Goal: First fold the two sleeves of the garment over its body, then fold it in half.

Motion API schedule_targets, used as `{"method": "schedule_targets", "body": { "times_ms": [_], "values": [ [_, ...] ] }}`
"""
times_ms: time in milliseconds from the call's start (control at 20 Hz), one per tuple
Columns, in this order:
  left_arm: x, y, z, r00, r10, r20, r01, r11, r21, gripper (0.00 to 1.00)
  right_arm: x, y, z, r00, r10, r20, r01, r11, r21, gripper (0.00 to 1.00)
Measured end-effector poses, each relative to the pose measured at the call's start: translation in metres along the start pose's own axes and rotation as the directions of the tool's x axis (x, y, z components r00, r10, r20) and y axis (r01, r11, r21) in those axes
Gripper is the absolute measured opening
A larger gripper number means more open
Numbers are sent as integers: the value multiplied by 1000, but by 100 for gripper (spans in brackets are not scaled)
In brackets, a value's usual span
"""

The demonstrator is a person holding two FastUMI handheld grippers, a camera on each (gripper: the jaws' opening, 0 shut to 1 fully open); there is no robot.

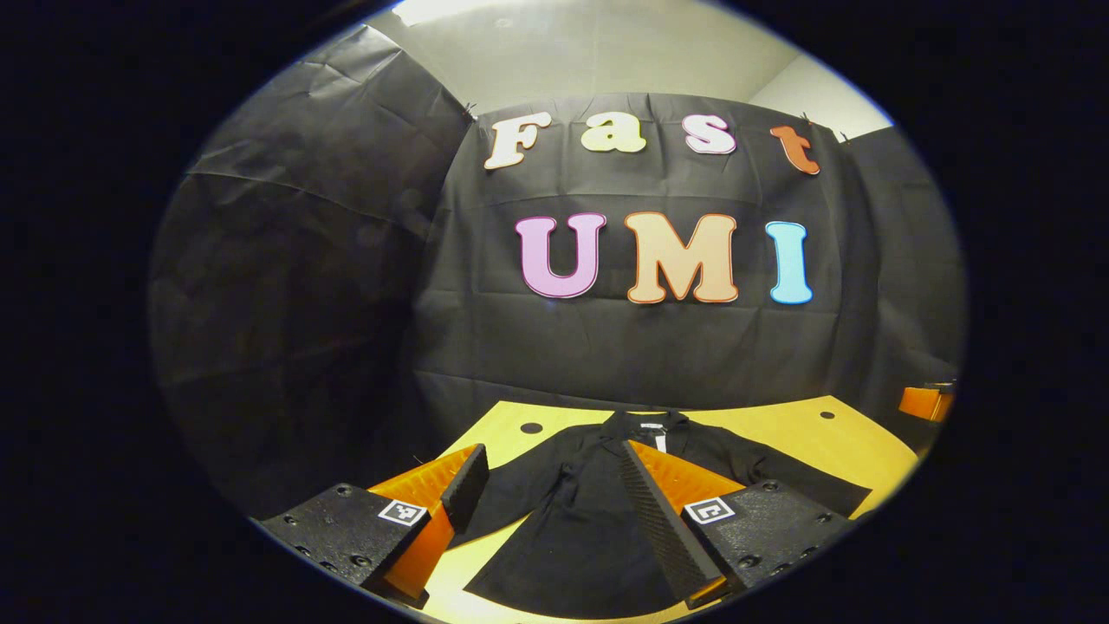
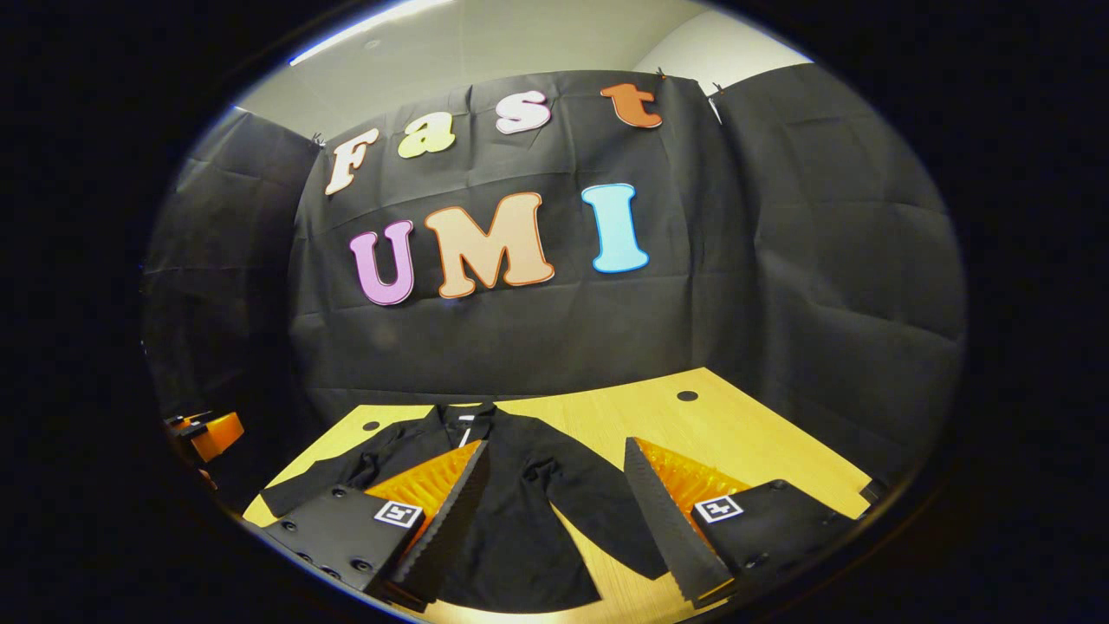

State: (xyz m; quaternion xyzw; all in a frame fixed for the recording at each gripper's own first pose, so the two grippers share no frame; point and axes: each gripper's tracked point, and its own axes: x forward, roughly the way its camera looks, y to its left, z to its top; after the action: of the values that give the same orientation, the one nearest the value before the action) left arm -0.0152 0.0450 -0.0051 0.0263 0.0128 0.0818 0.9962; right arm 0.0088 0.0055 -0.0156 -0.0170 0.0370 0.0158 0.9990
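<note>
A black long-sleeved garment lies spread flat on the wooden table, collar toward the back wall and both sleeves angled outward. In the left gripper view my left gripper hovers open above the garment's left half, nothing between its fingers. In the right gripper view the same garment lies below, one sleeve running toward the front. My right gripper stands open over that right sleeve and the table, holding nothing.
Two round cable holes mark the table's back edge. An orange gripper part shows at the far right in the left gripper view, and another at the far left in the right gripper view. Black cloth walls enclose the table.
</note>
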Motion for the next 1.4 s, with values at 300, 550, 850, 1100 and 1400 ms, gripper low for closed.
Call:
{"method": "schedule_targets", "body": {
  "times_ms": [300, 550, 850, 1100, 1400],
  "values": [
    [-3, 5, 0, 1000, 16, 3, -16, 1000, -8, 93, 0, -7, -3, 1000, -18, -8, 19, 1000, 4, 98],
    [-6, 8, -1, 999, 34, 6, -34, 999, -11, 93, -1, -20, -1, 999, -33, -8, 33, 999, 8, 98],
    [-15, 20, -7, 997, 74, -7, -74, 997, -1, 92, 11, -59, -7, 996, -85, -28, 86, 996, 38, 94],
    [-26, 35, -4, 993, 117, -1, -117, 993, 31, 92, 38, -101, -52, 983, -127, -135, 141, 985, 99, 98],
    [-36, 43, -4, 988, 155, 0, -155, 987, 53, 93, 62, -144, -129, 932, -175, -318, 201, 978, 51, 98]
  ]
}}
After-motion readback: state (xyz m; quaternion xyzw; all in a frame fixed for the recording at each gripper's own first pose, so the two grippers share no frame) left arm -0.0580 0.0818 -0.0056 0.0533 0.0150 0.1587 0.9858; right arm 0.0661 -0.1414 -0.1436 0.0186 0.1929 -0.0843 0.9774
